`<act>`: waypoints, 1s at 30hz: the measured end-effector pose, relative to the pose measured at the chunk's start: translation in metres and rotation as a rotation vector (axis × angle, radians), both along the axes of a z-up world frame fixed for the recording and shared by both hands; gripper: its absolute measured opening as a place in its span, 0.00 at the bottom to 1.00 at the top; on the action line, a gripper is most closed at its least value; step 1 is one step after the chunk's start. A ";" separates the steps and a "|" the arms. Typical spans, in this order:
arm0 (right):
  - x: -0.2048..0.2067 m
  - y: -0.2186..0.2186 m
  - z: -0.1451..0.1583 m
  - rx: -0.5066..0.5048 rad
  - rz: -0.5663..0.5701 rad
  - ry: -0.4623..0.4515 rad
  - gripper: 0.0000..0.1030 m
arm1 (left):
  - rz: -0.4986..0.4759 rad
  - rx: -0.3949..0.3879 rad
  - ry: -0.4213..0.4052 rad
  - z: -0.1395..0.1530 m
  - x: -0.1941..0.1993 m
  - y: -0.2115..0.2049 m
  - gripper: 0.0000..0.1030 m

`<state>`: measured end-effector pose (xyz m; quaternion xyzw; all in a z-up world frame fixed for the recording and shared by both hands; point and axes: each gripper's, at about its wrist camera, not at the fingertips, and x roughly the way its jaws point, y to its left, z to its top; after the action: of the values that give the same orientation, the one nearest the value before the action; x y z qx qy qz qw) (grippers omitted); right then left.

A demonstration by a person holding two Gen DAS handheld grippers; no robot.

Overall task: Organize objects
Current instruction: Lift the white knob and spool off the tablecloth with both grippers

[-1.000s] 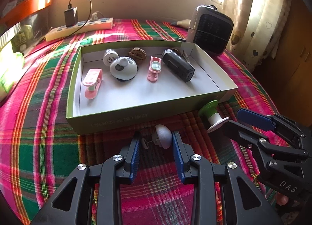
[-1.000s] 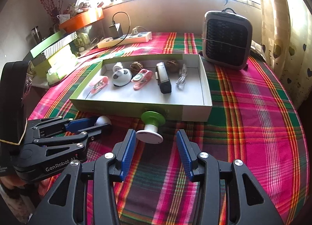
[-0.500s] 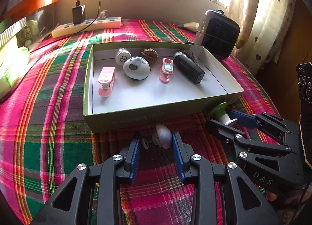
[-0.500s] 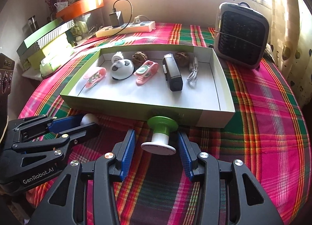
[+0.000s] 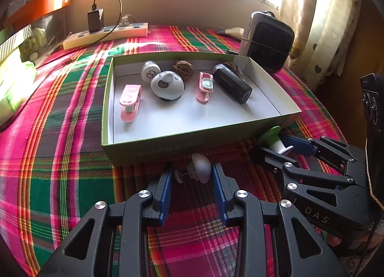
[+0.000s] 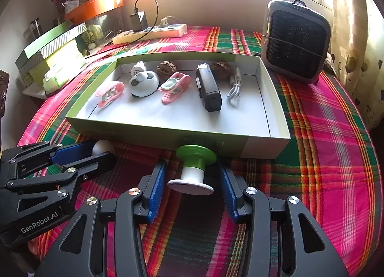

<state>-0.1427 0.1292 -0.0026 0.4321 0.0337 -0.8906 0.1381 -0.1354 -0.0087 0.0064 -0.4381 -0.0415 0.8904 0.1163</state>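
Both grippers sit low over the plaid cloth in front of the green box [image 5: 168, 143], each with one loose item between its jaws. The left gripper [image 5: 192, 178] has a small grey dome-shaped piece [image 5: 200, 166] with a short pin and disc between its blue pads; the dome touches the right pad, while the disc sits just shy of the left one, so the jaws look closed around it rather than firmly clamped, and I cannot tell whether it is truly pinched. The right gripper [image 6: 192, 181] straddles a green-topped white spool [image 6: 195, 171]; its jaws stand apart, with clear gaps on both sides of the white stem.

To do this well, the right jaws should probably centre on the stem, below the green cap and above the wide white base, before closing, since the flared ends would keep it from slipping out. The dome is rounded and likely to squirt sideways, so a squeeze across its widest part seems safest. Both then need lifting clear of the near wall, which stands just beyond the jaw tips, and setting on the bare white floor in the near half.

The table wears a soft pink-and-green plaid cloth. Beyond the box stand a small fan [image 6: 296, 41], a power strip [image 5: 105, 35] under a bright window, and a curtain [image 5: 319, 17] to the right.
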 end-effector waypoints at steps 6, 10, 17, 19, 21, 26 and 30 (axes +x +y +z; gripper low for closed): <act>0.000 0.002 0.000 -0.004 -0.008 0.005 0.44 | -0.001 -0.009 0.005 0.000 0.000 0.002 0.29; 0.000 0.003 0.000 -0.004 -0.021 0.007 0.37 | -0.001 -0.007 0.006 0.000 0.000 0.002 0.29; 0.000 0.005 0.000 -0.002 -0.031 0.008 0.34 | 0.000 -0.007 0.006 0.000 0.000 0.002 0.29; 0.000 0.005 0.000 -0.005 -0.031 0.008 0.34 | -0.001 -0.008 0.006 0.000 0.000 0.002 0.29; 0.000 0.005 0.000 -0.005 -0.032 0.008 0.34 | -0.001 -0.008 0.007 0.000 0.000 0.002 0.29; 0.000 0.005 0.000 -0.007 -0.031 0.007 0.34 | 0.000 -0.008 0.007 0.000 0.000 0.002 0.29; -0.001 0.006 0.000 -0.008 -0.032 0.007 0.34 | 0.000 -0.007 0.007 0.000 0.000 0.002 0.29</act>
<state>-0.1432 0.1350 -0.0022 0.4287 0.0239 -0.8943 0.1255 -0.1355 -0.0062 0.0059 -0.4356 -0.0379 0.8920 0.1151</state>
